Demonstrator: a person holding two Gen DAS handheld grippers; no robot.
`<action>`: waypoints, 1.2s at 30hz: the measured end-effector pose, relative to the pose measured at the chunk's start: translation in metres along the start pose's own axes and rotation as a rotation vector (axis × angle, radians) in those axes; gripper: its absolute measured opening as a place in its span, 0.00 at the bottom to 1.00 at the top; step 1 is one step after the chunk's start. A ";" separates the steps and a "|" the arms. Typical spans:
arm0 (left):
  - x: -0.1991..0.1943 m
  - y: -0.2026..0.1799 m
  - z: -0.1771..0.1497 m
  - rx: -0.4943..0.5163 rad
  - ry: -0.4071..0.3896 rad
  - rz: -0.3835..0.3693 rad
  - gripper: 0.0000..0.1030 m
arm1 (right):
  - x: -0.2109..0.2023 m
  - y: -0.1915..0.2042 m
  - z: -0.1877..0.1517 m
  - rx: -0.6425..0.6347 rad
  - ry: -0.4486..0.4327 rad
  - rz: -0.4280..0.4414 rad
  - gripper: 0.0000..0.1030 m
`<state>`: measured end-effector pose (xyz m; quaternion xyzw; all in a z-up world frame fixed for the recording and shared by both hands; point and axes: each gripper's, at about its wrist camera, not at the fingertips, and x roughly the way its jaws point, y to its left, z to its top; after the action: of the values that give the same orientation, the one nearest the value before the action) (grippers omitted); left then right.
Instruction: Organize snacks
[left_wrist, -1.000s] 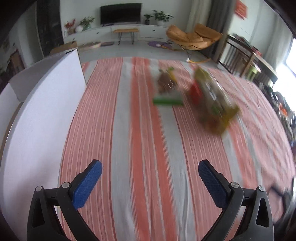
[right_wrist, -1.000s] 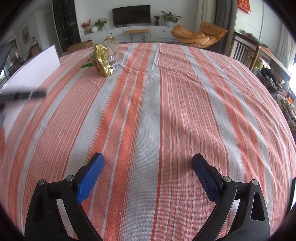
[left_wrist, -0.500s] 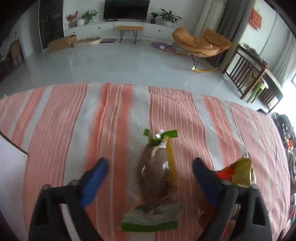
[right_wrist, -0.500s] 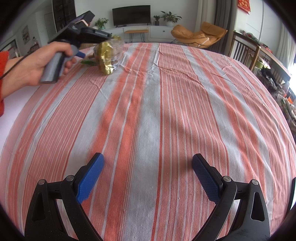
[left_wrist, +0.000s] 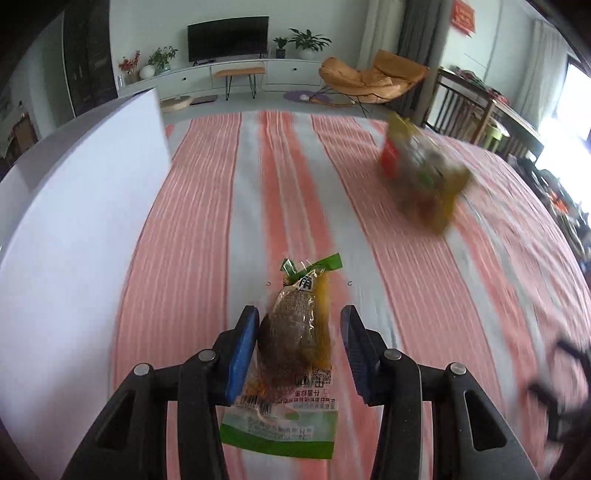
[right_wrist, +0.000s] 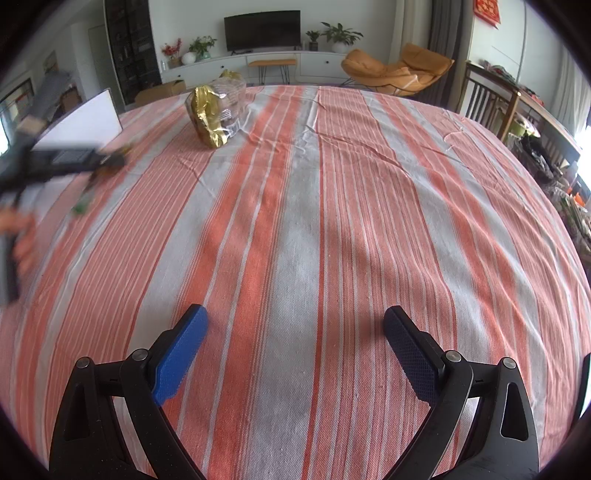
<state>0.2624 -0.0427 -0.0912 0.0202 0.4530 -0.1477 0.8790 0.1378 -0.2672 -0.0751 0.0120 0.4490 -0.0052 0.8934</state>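
Left claw (left_wrist: 297, 334) pinches the green-edged snack packet (left_wrist: 291, 343) between its pads, lifted off the table (left_wrist: 369, 258). Right claw (right_wrist: 295, 350) wide open, empty. Gold snack bag (right_wrist: 216, 107) far ahead of it, untouched. Task barely started; white box (left_wrist: 74, 240) sits left.

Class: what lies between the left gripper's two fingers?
In the left wrist view, a green-ended snack pack sits between the left gripper fingers; nothing else is there.
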 end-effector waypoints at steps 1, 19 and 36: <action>-0.013 0.002 -0.018 -0.004 0.006 -0.011 0.44 | 0.000 0.000 0.000 0.000 0.000 0.000 0.95; -0.039 -0.015 -0.080 0.069 0.004 0.056 1.00 | 0.001 0.000 0.001 0.000 0.000 0.000 0.95; -0.039 -0.014 -0.079 0.067 0.005 0.058 1.00 | 0.001 -0.001 0.001 0.001 0.000 0.000 0.95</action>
<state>0.1749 -0.0330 -0.1051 0.0630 0.4492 -0.1370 0.8806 0.1391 -0.2681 -0.0753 0.0123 0.4491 -0.0054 0.8934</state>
